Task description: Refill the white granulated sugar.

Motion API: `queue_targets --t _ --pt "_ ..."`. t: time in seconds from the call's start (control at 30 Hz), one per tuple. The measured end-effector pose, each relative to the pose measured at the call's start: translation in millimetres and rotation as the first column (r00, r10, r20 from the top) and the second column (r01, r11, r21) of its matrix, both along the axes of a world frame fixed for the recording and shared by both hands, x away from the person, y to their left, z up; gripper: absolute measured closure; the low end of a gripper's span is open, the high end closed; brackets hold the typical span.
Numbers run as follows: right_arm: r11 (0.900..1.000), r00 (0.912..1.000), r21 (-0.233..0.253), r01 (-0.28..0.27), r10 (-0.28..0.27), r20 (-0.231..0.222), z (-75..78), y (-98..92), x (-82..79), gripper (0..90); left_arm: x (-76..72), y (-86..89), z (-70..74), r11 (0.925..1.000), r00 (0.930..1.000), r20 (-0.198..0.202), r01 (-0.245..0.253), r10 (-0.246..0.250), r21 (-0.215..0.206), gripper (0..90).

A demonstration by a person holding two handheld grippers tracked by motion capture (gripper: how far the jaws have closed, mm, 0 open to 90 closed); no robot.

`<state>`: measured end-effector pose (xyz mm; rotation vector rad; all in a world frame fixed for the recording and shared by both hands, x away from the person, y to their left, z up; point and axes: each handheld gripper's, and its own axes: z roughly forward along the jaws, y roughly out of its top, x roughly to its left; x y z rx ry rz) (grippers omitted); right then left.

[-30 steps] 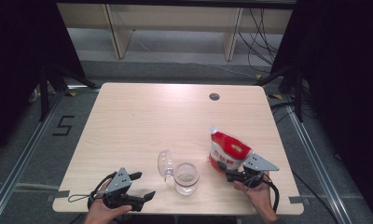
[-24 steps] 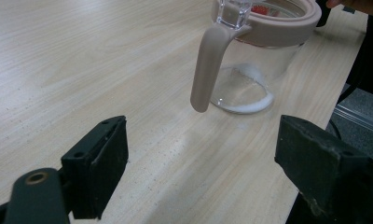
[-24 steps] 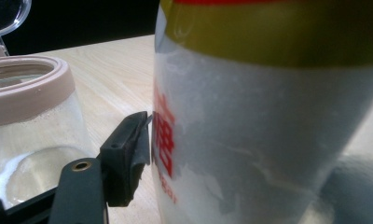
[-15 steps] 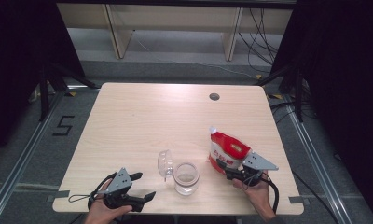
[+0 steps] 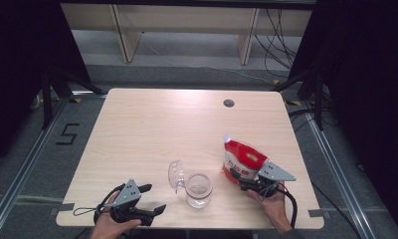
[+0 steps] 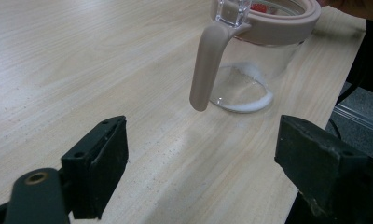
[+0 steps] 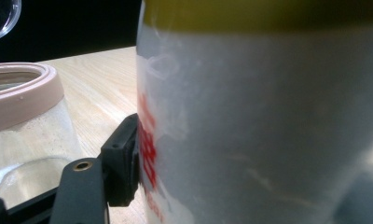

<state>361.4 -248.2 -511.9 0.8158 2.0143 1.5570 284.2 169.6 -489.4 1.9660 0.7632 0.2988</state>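
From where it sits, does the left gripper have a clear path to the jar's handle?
Probably yes: the left gripper is open, and bare table lies between it and the jar handle.

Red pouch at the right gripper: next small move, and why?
Probably lift the red pouch and carry it left over the glass jar. The right gripper seems shut on the pouch's lower part, a jaw pressed against its side. The jar stands just left of it, lid swung open, a little white powder at the bottom. The left gripper is open, off the jar.
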Motion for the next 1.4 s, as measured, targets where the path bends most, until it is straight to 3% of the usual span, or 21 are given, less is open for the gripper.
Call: queue_targets --t 0.07,0.1,0.13,0.2,0.33,0.37,0.4,0.43,0.53,0.57,0.6,0.83,0.87,0.93,1.03,1.1,1.17,1.2,1.3,1.33,1.4 --pt "1.000 0.9995 0.006 -0.024 0.023 0.020 -1.4 0.5 2.9 35.0 -0.6 -0.2 0.7 1.0000 1.0000 0.000 -0.005 0.005 0.000 17.0" --pt "1.000 0.9998 0.013 -0.004 0.003 0.021 -1.8 1.3 2.0 35.5 -0.1 -0.7 0.3 0.9999 1.0000 0.004 -0.003 0.003 -0.013 17.0" --pt "1.000 0.9999 0.029 -0.011 0.011 0.008 -1.4 2.0 1.2 35.9 0.4 0.7 1.0 1.0000 1.0000 0.005 0.002 -0.002 0.002 17.0" --pt "1.000 0.9997 0.007 -0.001 0.001 0.026 -2.3 1.3 2.3 35.8 0.5 0.8 0.8 1.0000 1.0000 0.003 -0.002 0.002 0.002 17.0" --pt "1.000 1.0000 -0.003 0.003 -0.003 -0.005 -4.1 2.5 0.7 36.9 -0.3 -0.5 0.8 1.0000 1.0000 0.003 -0.001 0.001 -0.009 17.0" --pt "1.000 0.9991 -0.020 -0.009 0.010 0.041 -3.8 1.0 3.5 37.3 -0.1 -0.8 0.3 0.9999 1.0000 0.000 -0.002 0.002 -0.015 17.0" --pt "1.000 0.9999 -0.003 -0.001 0.002 0.013 -4.1 2.5 2.0 37.1 -0.3 -0.3 0.8 1.0000 1.0000 0.000 -0.002 0.002 -0.003 17.0" --pt "1.000 0.9988 -0.003 -0.017 0.017 0.046 -4.2 2.5 4.7 37.1 -0.4 -0.2 0.8 1.0000 1.0000 0.000 -0.003 0.003 -0.001 17.0" --pt "1.000 0.9992 -0.012 -0.025 0.025 0.032 -3.7 1.8 5.5 37.9 -0.5 -0.3 0.6 1.0000 1.0000 0.000 -0.004 0.004 -0.002 17.0" --pt "1.000 0.9996 0.006 0.005 -0.005 0.029 -4.8 2.7 5.1 38.4 -0.5 -0.3 0.7 1.0000 1.0000 -0.001 -0.003 0.003 -0.002 17.0" --pt "1.000 0.9999 0.020 -0.009 0.008 0.015 -4.3 3.7 4.1 39.8 -0.5 -0.8 0.5 0.9999 1.0000 -0.001 -0.006 0.006 -0.009 17.0" --pt "1.000 0.9999 -0.013 -0.008 0.008 0.015 -1.6 5.6 1.5 42.3 -0.3 -0.2 0.8 1.0000 1.0000 0.002 0.004 -0.004 -0.003 17.0" --pt "1.000 0.9994 0.009 -0.004 0.003 0.033 -2.2 7.7 1.4 42.6 -0.4 -0.1 1.1 1.0000 1.0000 0.006 0.003 -0.003 0.005 17.0" --pt "0.999 0.9991 -0.047 0.018 -0.017 0.038 0.7 7.3 -0.5 43.3 -0.4 -0.2 0.8 1.0000 1.0000 0.004 0.003 -0.003 0.004 17.0" --pt "0.996 0.9982 -0.084 0.030 -0.026 0.055 3.7 10.4 -4.9 44.1 -0.2 0.3 0.8 0.9999 0.9999 0.009 0.010 -0.010 0.004 17.0" --pt "0.991 0.9953 -0.130 0.008 0.005 0.097 5.8 11.2 -5.4 44.4 -0.6 0.4 1.1 0.9999 0.9999 0.011 0.004 -0.004 0.012 17.0" --pt "0.989 0.9953 -0.149 0.013 0.001 0.097 6.8 11.9 -8.1 44.6 -0.5 0.4 1.1 0.9999 0.9999 0.011 0.004 -0.004 0.012 17.0" --pt "0.984 0.9917 -0.180 0.022 0.002 0.129 8.3 11.9 -10.1 44.9 -0.6 0.5 0.9 0.9999 0.9999 0.012 0.003 -0.003 0.014 17.0" --pt "0.978 0.9907 -0.204 0.033 -0.005 0.136 9.5 13.0 -13.1 45.3 -0.5 0.2 0.6 0.9999 0.9999 0.010 0.000 -0.001 0.012 17.0" --pt "0.969 0.9876 -0.246 0.032 0.007 0.157 12.1 12.7 -14.8 45.5 -0.5 0.3 0.7 0.9999 0.9999 0.011 0.002 -0.002 0.014 17.0" --pt "0.964 0.9851 -0.260 0.046 -0.001 0.172 13.8 12.5 -16.5 45.6 -0.6 0.6 0.9 0.9998 0.9999 0.014 0.003 -0.004 0.018 17.0"
